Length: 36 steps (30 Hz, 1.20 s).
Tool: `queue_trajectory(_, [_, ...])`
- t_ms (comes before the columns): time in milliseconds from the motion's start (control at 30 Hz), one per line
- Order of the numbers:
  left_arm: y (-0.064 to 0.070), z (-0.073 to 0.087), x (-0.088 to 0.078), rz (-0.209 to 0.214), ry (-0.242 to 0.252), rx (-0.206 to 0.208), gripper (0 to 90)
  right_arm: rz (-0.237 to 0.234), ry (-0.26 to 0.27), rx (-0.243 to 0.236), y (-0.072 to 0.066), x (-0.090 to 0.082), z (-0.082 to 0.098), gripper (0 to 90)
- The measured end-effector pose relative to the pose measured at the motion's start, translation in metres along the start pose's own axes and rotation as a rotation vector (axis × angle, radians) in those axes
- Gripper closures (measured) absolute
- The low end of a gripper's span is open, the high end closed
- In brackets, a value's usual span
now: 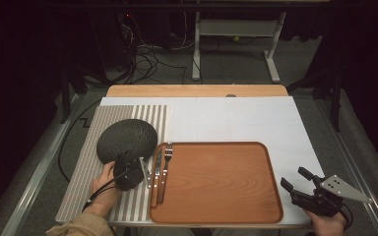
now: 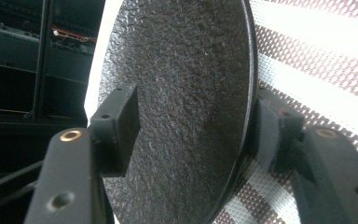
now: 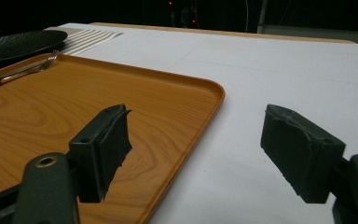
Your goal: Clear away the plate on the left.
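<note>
A dark, rough-textured round plate [image 1: 126,139] lies on a striped placemat [image 1: 86,167] at the left of the table. My left gripper [image 1: 123,160] is shut on the plate's near rim. In the left gripper view the plate [image 2: 182,79] stands between the two pads [image 2: 119,123], one on each face, with my left gripper [image 2: 196,133] closed across it. My right gripper [image 1: 294,177] hovers open over the white table cover, just right of the wooden tray [image 1: 216,182]. In the right gripper view my right gripper [image 3: 203,149] holds nothing, and its left jaw hangs over the tray's corner [image 3: 74,107].
A fork [image 1: 167,164] and a knife [image 1: 156,174] lie side by side along the tray's left edge. The white cover [image 1: 236,118] stretches to the table's wooden far edge [image 1: 197,90]. Cables and a desk frame sit on the floor beyond.
</note>
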<state>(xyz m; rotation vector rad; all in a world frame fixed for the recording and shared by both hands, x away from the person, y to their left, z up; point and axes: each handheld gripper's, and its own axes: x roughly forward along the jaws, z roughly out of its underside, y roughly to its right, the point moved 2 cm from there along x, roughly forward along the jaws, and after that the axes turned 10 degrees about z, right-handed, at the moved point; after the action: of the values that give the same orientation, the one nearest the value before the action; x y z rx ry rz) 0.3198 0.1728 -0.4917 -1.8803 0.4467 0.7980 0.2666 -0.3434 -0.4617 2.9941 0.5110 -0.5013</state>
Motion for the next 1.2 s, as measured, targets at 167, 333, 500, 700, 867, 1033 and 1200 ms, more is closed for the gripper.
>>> queue_trajectory(167, [-0.002,-0.001,0.004,-0.012,-0.002,-0.004,40.4,0.000,0.000,0.001,0.000,0.000,0.000,24.0])
queue_trajectory(333, [-0.003,-0.002,0.007,-0.022,-0.010,-0.005,44.7,0.000,0.003,0.000,0.000,0.000,0.000,24.0])
queue_trajectory(500, [-0.004,-0.003,0.009,-0.029,-0.013,0.000,52.7,-0.002,0.000,-0.002,0.000,0.000,0.000,24.1])
queue_trajectory(700, [-0.004,-0.004,0.012,-0.031,-0.027,0.008,54.7,-0.005,-0.004,-0.002,0.000,0.000,0.000,24.2])
queue_trajectory(867, [0.000,-0.004,0.013,-0.046,-0.021,0.030,64.6,-0.005,-0.005,-0.001,-0.001,0.000,0.000,24.2])
queue_trajectory(1033, [0.002,-0.004,0.014,-0.045,-0.040,0.057,69.6,-0.006,-0.005,-0.002,-0.001,0.000,0.000,24.3])
queue_trajectory(1200, [0.004,-0.005,0.015,-0.058,-0.033,0.059,74.2,-0.008,-0.006,-0.003,-0.001,0.000,0.000,24.3])
